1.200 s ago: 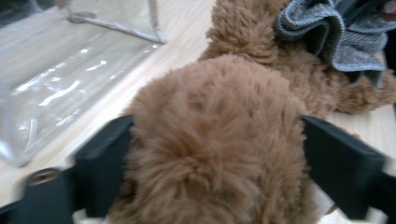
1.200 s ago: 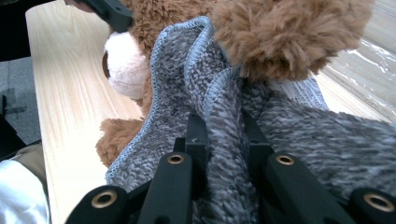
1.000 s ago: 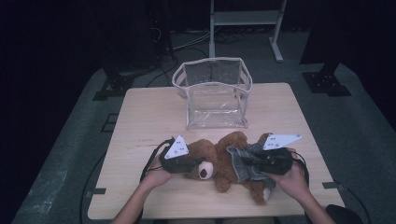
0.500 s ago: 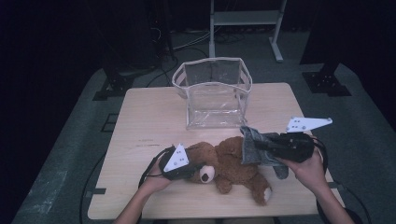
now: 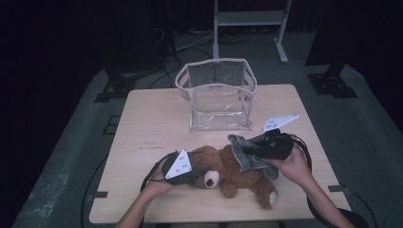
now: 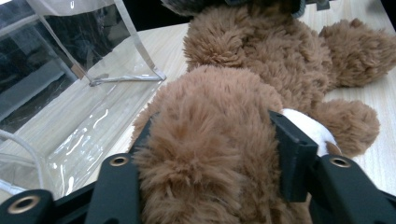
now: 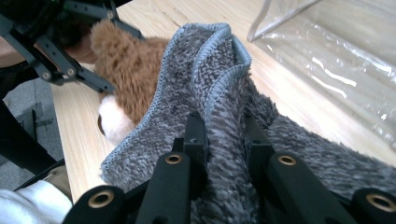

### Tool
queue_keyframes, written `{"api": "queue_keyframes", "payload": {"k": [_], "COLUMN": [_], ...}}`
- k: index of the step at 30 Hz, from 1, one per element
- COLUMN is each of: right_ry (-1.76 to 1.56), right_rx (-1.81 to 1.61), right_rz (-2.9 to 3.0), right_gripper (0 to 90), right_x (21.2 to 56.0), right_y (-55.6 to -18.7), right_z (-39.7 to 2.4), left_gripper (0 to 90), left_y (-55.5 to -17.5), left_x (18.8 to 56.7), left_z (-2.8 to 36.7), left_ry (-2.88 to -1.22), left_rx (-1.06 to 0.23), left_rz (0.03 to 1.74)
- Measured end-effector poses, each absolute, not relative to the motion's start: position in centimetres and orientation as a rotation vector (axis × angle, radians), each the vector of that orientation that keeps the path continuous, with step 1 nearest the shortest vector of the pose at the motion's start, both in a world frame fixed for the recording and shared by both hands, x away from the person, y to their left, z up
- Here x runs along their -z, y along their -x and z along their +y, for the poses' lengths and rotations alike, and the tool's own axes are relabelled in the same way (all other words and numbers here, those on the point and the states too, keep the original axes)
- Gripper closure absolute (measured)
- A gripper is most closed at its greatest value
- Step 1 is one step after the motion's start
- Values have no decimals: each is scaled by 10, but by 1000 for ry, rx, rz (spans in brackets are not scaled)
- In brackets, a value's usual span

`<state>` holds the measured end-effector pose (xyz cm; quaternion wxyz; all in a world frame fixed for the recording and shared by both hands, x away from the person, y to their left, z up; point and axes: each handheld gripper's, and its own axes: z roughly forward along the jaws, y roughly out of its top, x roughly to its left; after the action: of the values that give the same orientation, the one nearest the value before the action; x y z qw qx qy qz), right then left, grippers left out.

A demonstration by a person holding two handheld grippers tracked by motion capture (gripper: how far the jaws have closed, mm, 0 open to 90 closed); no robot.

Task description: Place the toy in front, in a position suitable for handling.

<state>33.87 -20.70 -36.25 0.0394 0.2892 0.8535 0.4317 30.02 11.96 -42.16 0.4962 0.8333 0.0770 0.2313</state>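
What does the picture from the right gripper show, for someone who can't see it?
The right gripper pinches a fold of grey cloth between its two black jaws. Behind the cloth a brown teddy lies on the wooden table, with the left gripper at its head. A clear bag stands at the right.

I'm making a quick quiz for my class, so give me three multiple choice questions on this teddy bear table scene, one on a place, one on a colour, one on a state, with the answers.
1. Where does the clear bag stand?
A. beyond the teddy bear, farther from the person
B. on the floor
C. on top of the bear

2. What colour is the cloth?
A. red
B. grey
C. yellow

3. What does the right gripper do?
A. hangs open over bare table
B. pinches a fold of the cloth
C. holds the bag

Answers: 1 A, the high view shows it upright past the bear. 2 B, grey pile with a stitched edge. 3 B, both jaws press the fold.
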Motion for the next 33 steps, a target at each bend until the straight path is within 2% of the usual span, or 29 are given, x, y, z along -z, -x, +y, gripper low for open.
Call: {"api": "queue_keyframes", "payload": {"k": [4, 6, 7, 8, 10, 13, 26, 33], "right_ry": [-906, -900, -902, -897, -890, -913, -1069, -969], "right_rx": [-1352, -1354, -1355, -1356, -1353, -1359, -1253, -1270], "right_rz": [2611, 2602, 2598, 2589, 2574, 2544, 2446, 2406], "right_gripper": [765, 766, 766, 766, 766, 763, 761, 759], "right_x": [373, 375, 375, 376, 376, 374, 389, 371], "right_y": [-333, -330, -328, -326, -323, -322, -319, -312], "right_z": [-211, -211, -211, -211, -212, -222, -271, -253], "left_gripper": [223, 162, 175, 270, 400, 482, 486, 486], "left_y": [-309, -315, -318, -317, -314, -311, -308, -307], "left_x": [415, 414, 416, 417, 418, 419, 419, 420], "left_z": [116, 115, 115, 115, 116, 118, 115, 116], "left_ry": [-2038, -2047, -2046, -2041, -2049, -2046, -2044, -2040], "left_rx": [-479, -418, -376, -381, -422, -452, -478, -488], "left_rz": [273, 332, 339, 329, 302, 287, 251, 237]}}
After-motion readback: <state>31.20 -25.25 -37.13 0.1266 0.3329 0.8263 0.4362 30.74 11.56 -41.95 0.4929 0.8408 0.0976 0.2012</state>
